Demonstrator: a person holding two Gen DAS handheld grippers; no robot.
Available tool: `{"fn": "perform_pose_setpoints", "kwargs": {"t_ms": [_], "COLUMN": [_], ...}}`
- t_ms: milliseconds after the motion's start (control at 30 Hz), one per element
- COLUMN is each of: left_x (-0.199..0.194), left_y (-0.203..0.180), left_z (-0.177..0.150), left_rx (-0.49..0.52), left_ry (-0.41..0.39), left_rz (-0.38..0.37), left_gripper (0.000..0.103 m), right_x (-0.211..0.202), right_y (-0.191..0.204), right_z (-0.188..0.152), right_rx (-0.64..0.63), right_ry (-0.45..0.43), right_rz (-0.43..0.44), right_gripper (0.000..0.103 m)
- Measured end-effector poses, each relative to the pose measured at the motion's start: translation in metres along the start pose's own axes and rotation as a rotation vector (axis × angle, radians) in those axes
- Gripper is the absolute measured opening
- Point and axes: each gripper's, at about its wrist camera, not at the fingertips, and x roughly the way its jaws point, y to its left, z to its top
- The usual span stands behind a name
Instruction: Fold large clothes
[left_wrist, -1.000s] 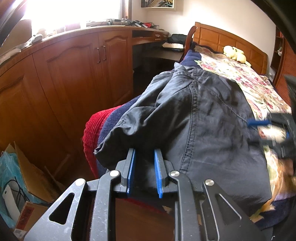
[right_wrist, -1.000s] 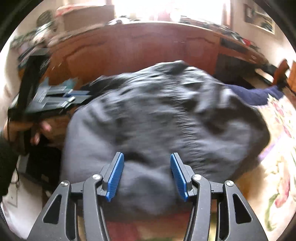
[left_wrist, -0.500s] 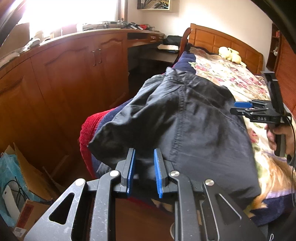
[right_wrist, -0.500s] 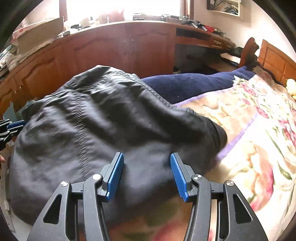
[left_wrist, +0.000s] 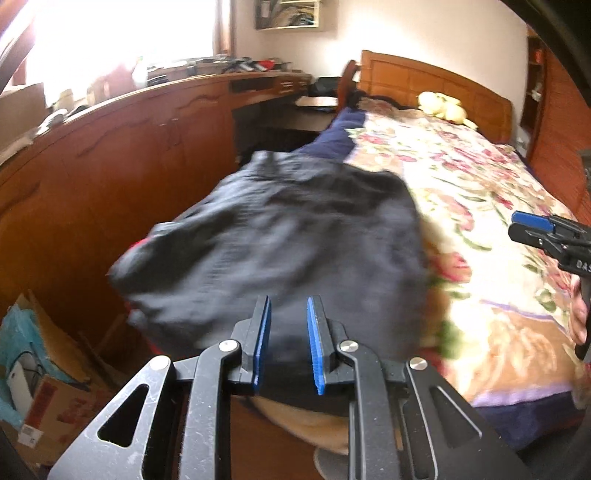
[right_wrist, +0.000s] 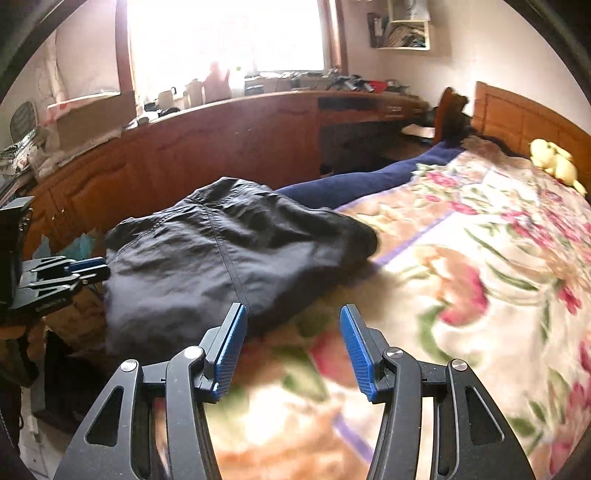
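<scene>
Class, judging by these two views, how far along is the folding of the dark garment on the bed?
Done: the dark garment lies as a compact bundle at the edge of the floral bedspread. In hand: nothing; the left tool and right tool are both empty. Left: perhaps smoothing its rumpled surface.

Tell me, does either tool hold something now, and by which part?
Nothing is held. The left tool and the right tool both stand open with nothing between them; the dark garment lies free on the floral blanket.

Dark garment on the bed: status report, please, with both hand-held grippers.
Left hand-held gripper open, empty. Right hand-held gripper open, empty. Dark garment lying folded at bed corner, nobody holding it. Nothing in the way.
</scene>
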Motion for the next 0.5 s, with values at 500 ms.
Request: {"fn": "perform_pose_setpoints", "kwargs": {"t_ms": [500], "left_x": [-0.013], "left_y": [-0.189], "left_z": [0.001], "left_rx": [0.195], "left_ry": [-0.009], "left_rz": [-0.158], "left_gripper": [0.021], "right_x": [-0.174], "right_y": [-0.065], "right_z": [-0.102], "right_rx": [0.137], "right_ry": [-0.042], "right_rz": [-0.215], "right_gripper": [0.061]}}
